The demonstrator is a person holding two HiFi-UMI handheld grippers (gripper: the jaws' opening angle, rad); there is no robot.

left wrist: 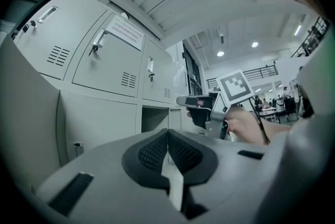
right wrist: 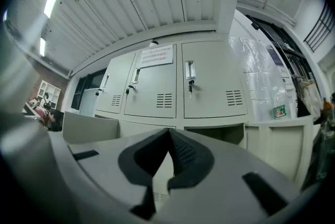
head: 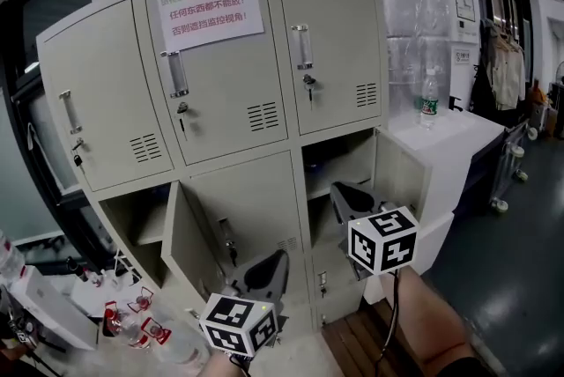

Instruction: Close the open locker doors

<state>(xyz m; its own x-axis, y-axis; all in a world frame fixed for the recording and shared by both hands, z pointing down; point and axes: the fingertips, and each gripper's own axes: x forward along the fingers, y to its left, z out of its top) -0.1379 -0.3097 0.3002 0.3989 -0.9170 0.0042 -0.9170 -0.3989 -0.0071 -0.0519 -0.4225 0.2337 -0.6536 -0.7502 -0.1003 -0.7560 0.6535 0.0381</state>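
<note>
Head view: a beige locker cabinet (head: 238, 93) fills the centre of the frame. Its three upper doors are shut, and a paper notice (head: 210, 10) is stuck on the middle one. In the lower row, the left lower door (head: 189, 247) stands swung out in the lower left of the frame. The right lower door (head: 401, 177) stands swung out at right of centre, beside its open compartment (head: 339, 159). The left tongs (head: 264, 269) sit at the bottom centre, near the left lower door. The right tongs (head: 352, 197) sit just in front of the open right compartment. A water bottle (head: 428, 107) stands on a white desk (head: 463, 133) at the right edge.

Left gripper view: the left tongs (left wrist: 167, 131) are pressed together at the tips with nothing between them. They point toward the cabinet's lower row. The right tongs (left wrist: 201, 110), held in a hand (left wrist: 246, 123), show at right of centre. The notice (left wrist: 124, 32) is in the upper left.

Right gripper view: the right tongs (right wrist: 168, 131) are fully closed and empty. The three upper doors and the notice (right wrist: 157, 55) fill the middle of the frame. The left lower door (right wrist: 89, 126) juts out at the left. The right lower door (right wrist: 269, 142) stands open at the right.
</note>
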